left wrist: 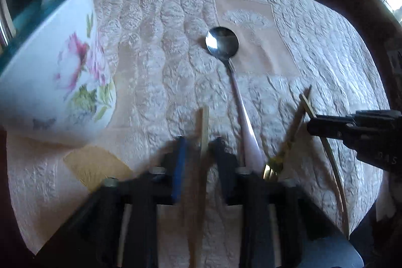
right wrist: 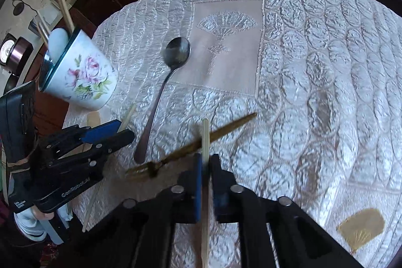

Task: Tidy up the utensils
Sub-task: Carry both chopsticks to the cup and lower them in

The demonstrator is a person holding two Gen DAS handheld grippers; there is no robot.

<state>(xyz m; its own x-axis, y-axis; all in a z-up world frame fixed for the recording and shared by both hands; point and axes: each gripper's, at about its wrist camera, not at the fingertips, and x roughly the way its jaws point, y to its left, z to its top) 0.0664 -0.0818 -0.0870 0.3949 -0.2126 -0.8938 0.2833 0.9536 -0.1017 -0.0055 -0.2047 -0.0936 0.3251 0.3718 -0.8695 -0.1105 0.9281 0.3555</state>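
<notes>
You hold one chopstick clamped in each gripper, left [left wrist: 198, 150] and right [right wrist: 206, 165], lifted clear for the flowered cup [right wrist: 83, 79] that already collects utensils, while the spoon [right wrist: 160, 94] and gold fork [right wrist: 188, 147] lie on the tablecloth [right wrist: 314, 67] awaiting their turn.

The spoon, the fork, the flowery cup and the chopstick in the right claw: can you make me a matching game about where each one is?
Things:
1. spoon
2. gold fork
3. flowery cup
4. chopstick

Places:
A. pinched in the right claw
B. lying flat with its bowl by the fan picture on the cloth
C. standing near the tablecloth's edge with sticks poking out
D. lying slanted on the cloth behind the right claw's tips

Pairs: 1-B, 2-D, 3-C, 4-A
</notes>
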